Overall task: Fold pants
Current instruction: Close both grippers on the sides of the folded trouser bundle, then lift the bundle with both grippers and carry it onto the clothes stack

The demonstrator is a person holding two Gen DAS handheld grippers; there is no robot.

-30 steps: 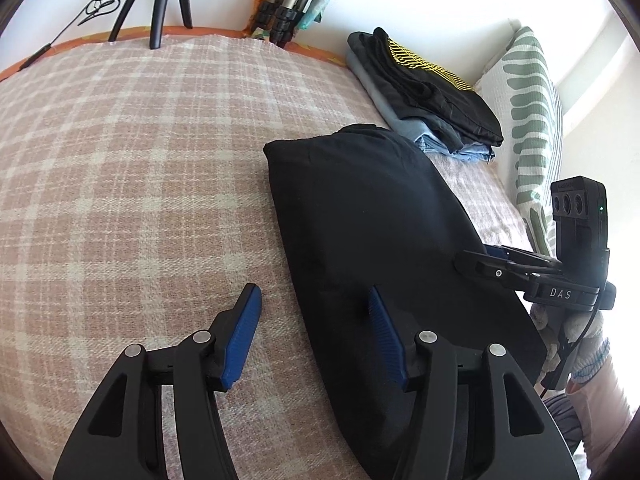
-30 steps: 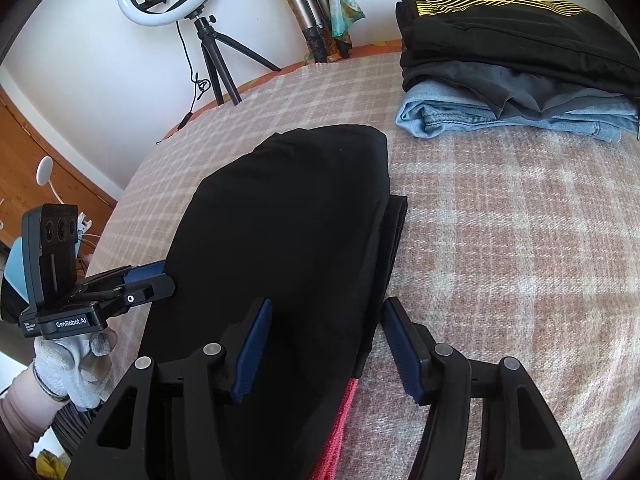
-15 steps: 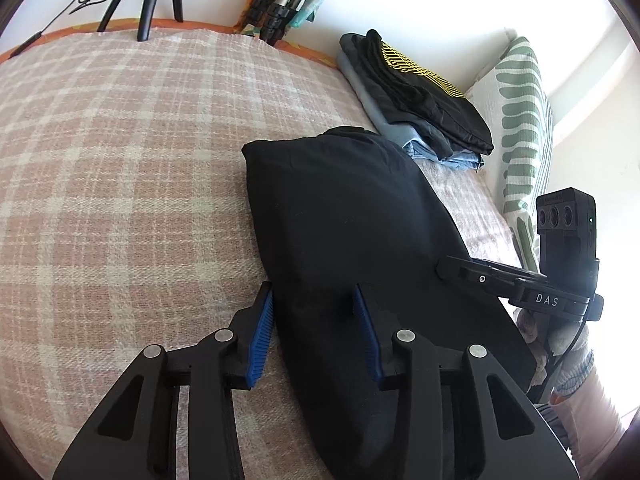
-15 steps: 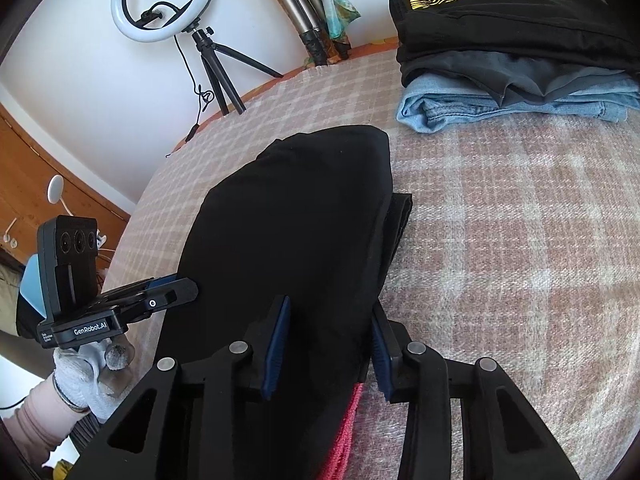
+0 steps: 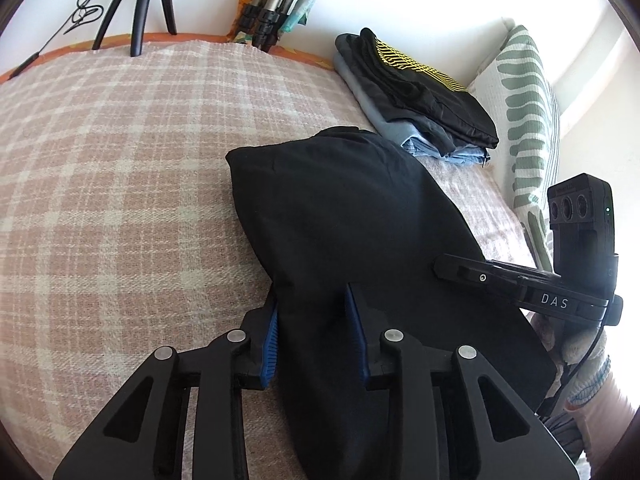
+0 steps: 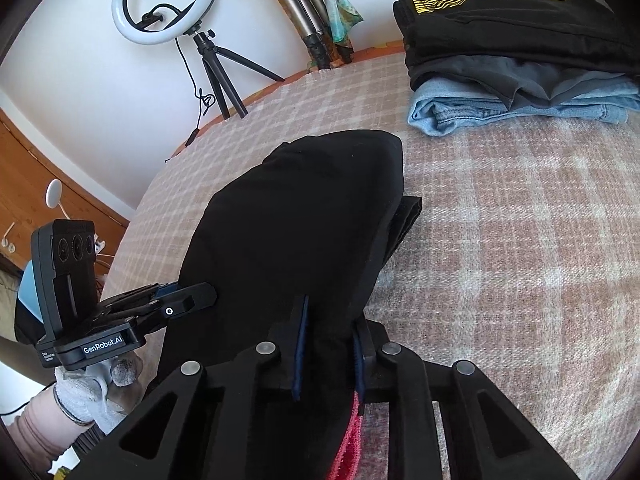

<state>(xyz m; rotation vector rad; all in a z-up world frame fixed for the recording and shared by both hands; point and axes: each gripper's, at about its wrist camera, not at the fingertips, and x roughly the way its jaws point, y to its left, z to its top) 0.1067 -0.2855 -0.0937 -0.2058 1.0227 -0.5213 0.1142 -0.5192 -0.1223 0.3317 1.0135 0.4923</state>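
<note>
The black pants (image 5: 352, 216) lie folded lengthwise on the plaid bed cover, running away from me; they also show in the right wrist view (image 6: 296, 216). My left gripper (image 5: 312, 332) is shut on the pants' near left edge, cloth bunched between its blue pads. My right gripper (image 6: 328, 344) is shut on the near right edge of the pants, with a red lining (image 6: 348, 444) showing below. Each gripper appears in the other's view, the right one at the right (image 5: 500, 276) and the left one at the left (image 6: 168, 304).
A stack of folded clothes (image 5: 416, 92), black with yellow print over grey and blue denim, sits at the far right, also in the right wrist view (image 6: 516, 60). A green-patterned pillow (image 5: 528, 120) leans beside it. A ring light on a tripod (image 6: 168, 4) stands beyond the bed edge.
Both grippers moved forward onto the near end of the pants and closed from wide open onto its left and right edges.
</note>
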